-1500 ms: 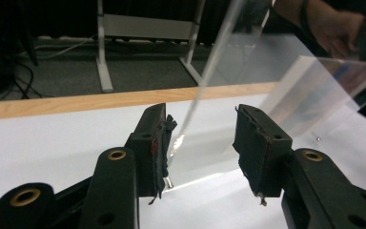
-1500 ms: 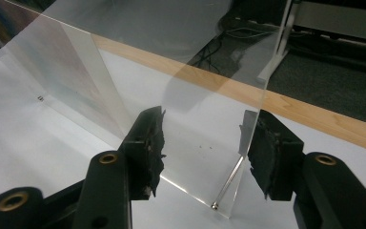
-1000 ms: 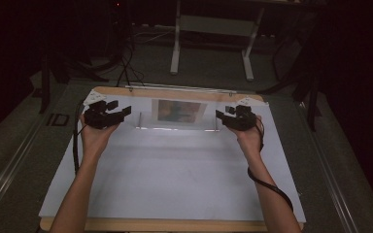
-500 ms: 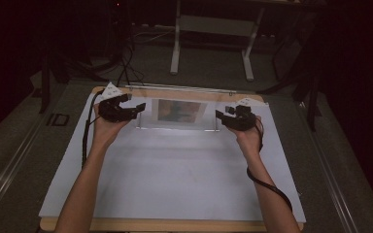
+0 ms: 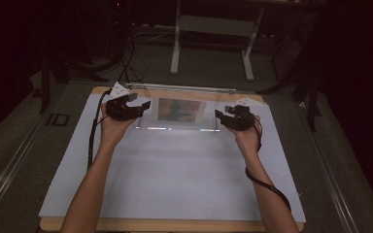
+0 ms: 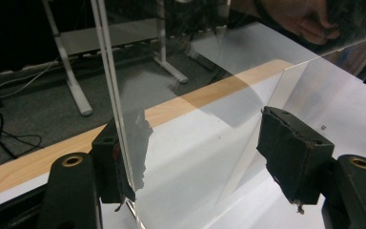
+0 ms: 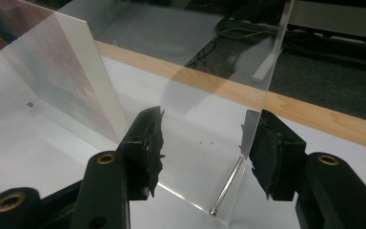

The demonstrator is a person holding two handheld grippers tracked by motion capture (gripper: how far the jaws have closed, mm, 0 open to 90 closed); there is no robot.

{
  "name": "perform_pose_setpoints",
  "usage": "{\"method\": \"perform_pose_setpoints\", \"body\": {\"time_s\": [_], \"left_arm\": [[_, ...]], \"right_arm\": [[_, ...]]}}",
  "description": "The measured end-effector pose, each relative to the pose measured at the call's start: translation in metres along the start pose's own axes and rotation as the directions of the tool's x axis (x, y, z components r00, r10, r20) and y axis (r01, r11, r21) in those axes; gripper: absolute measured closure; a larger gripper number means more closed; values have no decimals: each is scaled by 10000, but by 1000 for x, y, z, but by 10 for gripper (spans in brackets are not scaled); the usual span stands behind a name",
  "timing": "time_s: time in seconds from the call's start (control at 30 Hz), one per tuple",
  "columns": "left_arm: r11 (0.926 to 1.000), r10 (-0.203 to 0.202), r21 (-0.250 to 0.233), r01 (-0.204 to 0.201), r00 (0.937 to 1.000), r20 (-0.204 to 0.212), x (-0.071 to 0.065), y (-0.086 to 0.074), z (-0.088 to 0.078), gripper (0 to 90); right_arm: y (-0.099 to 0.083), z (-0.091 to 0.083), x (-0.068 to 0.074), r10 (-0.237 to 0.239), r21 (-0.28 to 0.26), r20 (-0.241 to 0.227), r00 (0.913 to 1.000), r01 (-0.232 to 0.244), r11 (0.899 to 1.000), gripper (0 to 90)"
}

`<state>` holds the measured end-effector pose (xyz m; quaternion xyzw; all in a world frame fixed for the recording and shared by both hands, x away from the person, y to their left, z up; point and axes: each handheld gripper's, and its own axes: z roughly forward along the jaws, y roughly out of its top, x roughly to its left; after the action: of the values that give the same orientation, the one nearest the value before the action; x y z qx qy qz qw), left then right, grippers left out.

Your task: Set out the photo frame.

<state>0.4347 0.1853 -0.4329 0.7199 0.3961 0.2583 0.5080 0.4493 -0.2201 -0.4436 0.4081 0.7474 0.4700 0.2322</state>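
Darkness covers most of the room beyond the table, so the far floor and side walls are hard to make out. A wooden table w/ a white sheet over its top [image 5: 175, 184] carries everything; bare wood [image 7: 314, 112] shows along its far edge. Near that far edge, at the middle, stands a clear acrylic frame holding a coloured picture [image 5: 179, 110]. Its transparent panels nearly vanish from above; just thin bright edge lines show. The picture's content is too blurred to read.

Left gripper [image 5: 135, 108], held in the person's left hand [image 5: 112, 127], sits at the frame's left end. In the left gripper view its jaws stand apart, w/ a clear upright panel edge [image 6: 114, 95] right against the left pad, which shows partly through the panel; the right pad is well clear. Whether the pad actually touches the panel can't be told.

Right gripper [image 5: 223, 118], in the right hand [image 5: 246, 136], sits at the frame's right end. Its jaws are also apart, w/ a clear panel edge [image 7: 267, 71] close by the right pad; contact is unclear. A thin metal rod [image 7: 226, 188] lies low between the jaws, and the white back of the picture card [image 7: 66, 81] rises to the left.

Behind the table, a grey metal stand w/ two legs [image 5: 211, 46] and black cables on the floor [image 5: 126, 63]. Both forearms are cut off at the bottom of the high view.
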Motion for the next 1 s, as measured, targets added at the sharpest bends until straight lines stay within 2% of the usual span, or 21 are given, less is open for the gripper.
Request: {"method": "perform_pose_setpoints", "body": {"time_s": [0.23,0.33,0.5,0.6,0.8,0.93,1.0], "left_arm": [[9999,46,-99,-49,9996,-278,1,1,6,318],[9999,-29,-143,21,9983,-579,1,-1,7,316],[9997,-260,-2,260,9967,-763,4,-5,10,334],[9996,-249,119,260,9961,-851,5,-6,13,350],[9996,-270,-69,265,9948,-982,7,-9,17,357],[9998,-167,112,179,9948,-1006,7,-16,24,328],[9998,-76,148,95,9922,-1245,6,-20,27,312]], "right_arm": [[3,7,3,-405,123,494,9980,400,9991,471],[4,8,1,-450,142,438,9980,445,9989,478],[6,11,-1,-425,178,457,9980,417,9990,481],[8,14,-2,-444,207,472,9979,435,9988,480],[7,19,-7,-748,231,355,9966,740,9970,479],[4,25,-11,-675,377,149,9976,669,9970,477],[2,28,-14,-473,335,46,9989,472,9983,474]]}}
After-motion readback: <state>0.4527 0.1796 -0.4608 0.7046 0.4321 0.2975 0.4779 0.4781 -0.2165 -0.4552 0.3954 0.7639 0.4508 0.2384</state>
